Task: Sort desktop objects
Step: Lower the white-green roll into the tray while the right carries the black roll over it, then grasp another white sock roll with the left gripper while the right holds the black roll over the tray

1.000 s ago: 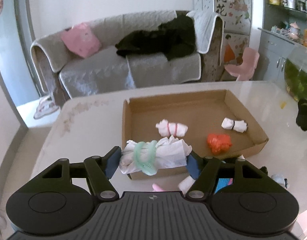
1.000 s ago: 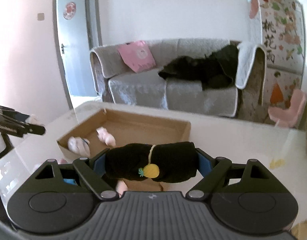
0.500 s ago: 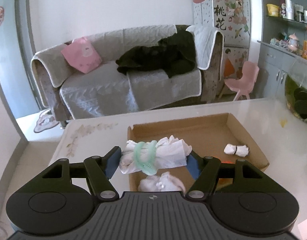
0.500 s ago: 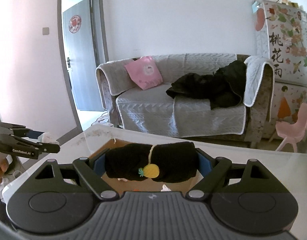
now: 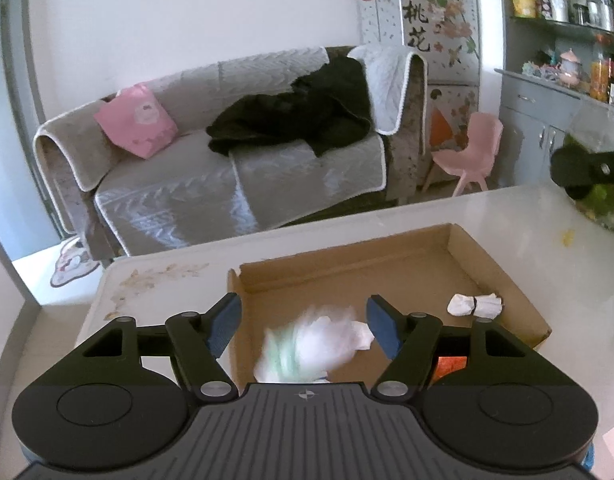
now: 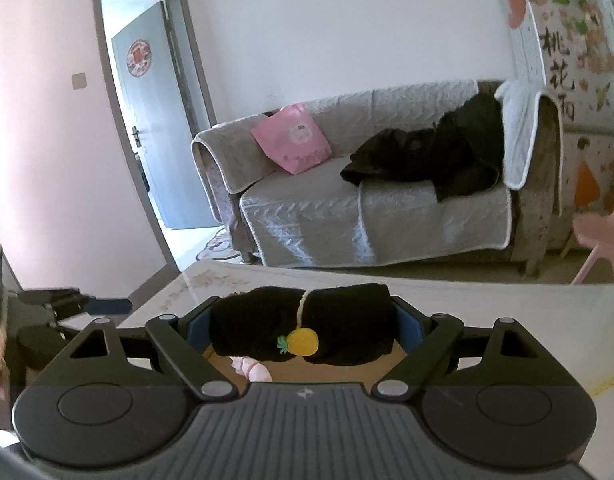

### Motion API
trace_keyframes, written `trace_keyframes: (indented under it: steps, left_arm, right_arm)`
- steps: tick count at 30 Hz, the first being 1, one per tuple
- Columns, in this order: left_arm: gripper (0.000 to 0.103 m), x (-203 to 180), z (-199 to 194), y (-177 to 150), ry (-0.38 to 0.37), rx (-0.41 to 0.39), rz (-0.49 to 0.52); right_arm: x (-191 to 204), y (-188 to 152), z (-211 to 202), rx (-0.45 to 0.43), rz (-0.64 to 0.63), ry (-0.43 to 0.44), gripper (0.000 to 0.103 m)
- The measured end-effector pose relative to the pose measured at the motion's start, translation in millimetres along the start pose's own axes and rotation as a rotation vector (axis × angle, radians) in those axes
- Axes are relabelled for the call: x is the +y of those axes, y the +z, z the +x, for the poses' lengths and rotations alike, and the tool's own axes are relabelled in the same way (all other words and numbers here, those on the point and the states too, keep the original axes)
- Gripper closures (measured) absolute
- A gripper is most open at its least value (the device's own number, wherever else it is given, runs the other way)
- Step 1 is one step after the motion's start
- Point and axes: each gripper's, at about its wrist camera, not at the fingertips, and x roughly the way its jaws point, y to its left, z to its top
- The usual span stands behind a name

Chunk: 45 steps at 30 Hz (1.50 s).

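Note:
My left gripper is open above the near left part of the cardboard tray. A white cloth roll with a green band is blurred below the fingers, falling into the tray. A small white roll with a black band and an orange item lie in the tray. My right gripper is shut on a black cloth roll with a pineapple tie, above the tray floor. A pink-banded roll shows below it.
The white table carries the tray. A glass bowl with green plants stands at the far right of the table. The right gripper shows at the right edge of the left wrist view. A grey sofa stands beyond the table.
My left gripper has opened and let go of the white roll with the green band, which drops into the tray. The right gripper still holds the black roll and has shifted over the tray.

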Motion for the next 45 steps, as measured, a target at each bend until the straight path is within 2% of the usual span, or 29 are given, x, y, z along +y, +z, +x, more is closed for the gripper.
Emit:
trace_keyframes:
  steps: [9, 20, 25, 27, 28, 32, 35, 38, 42, 45]
  left_arm:
    - [0.028, 4.9, 30.3, -8.6, -0.031, 0.029, 0.005]
    - [0.027, 9.0, 63.5, -20.3, -0.030, 0.090, 0.005]
    - [0.019, 15.6, 56.1, -37.7, -0.043, 0.121, 0.017]
    - [0.019, 18.4, 47.0, -47.8, -0.063, 0.125, 0.010]
    - [0.015, 19.9, 41.2, -54.5, -0.076, 0.125, 0.002]
    - [0.009, 21.1, 24.0, -75.4, -0.046, 0.143, -0.008]
    - [0.007, 15.5, 25.9, -87.4, 0.011, 0.182, 0.019]
    - [0.004, 19.9, 30.1, -93.3, 0.015, 0.199, -0.033]
    - [0.001, 31.1, 18.6, -93.6, 0.019, 0.162, -0.117]
    - [0.000, 36.3, 17.3, -96.2, 0.007, 0.175, -0.129]
  right_arm:
    - [-16.1, -1.8, 27.0, 0.062, 0.084, 0.066, 0.018]
    - [-16.7, -17.3, 56.8, 0.138, 0.094, 0.062, 0.018]
    - [-14.8, -25.1, 56.6, 0.155, 0.084, 0.072, 0.018]
    - [-14.8, -26.0, 55.8, 0.160, 0.088, 0.070, 0.018]
    - [-14.6, -25.8, 54.5, 0.157, 0.089, 0.072, 0.018]
    - [-12.0, -27.4, 52.0, 0.158, 0.078, 0.081, 0.018]
    - [-12.0, -28.4, 56.3, 0.160, 0.080, 0.083, 0.018]
    - [-11.3, -29.2, 57.2, 0.159, 0.084, 0.091, 0.018]
    - [-10.4, -30.1, 55.9, 0.159, 0.083, 0.100, 0.018]
    - [-12.0, -31.3, 57.4, 0.158, 0.084, 0.100, 0.018]
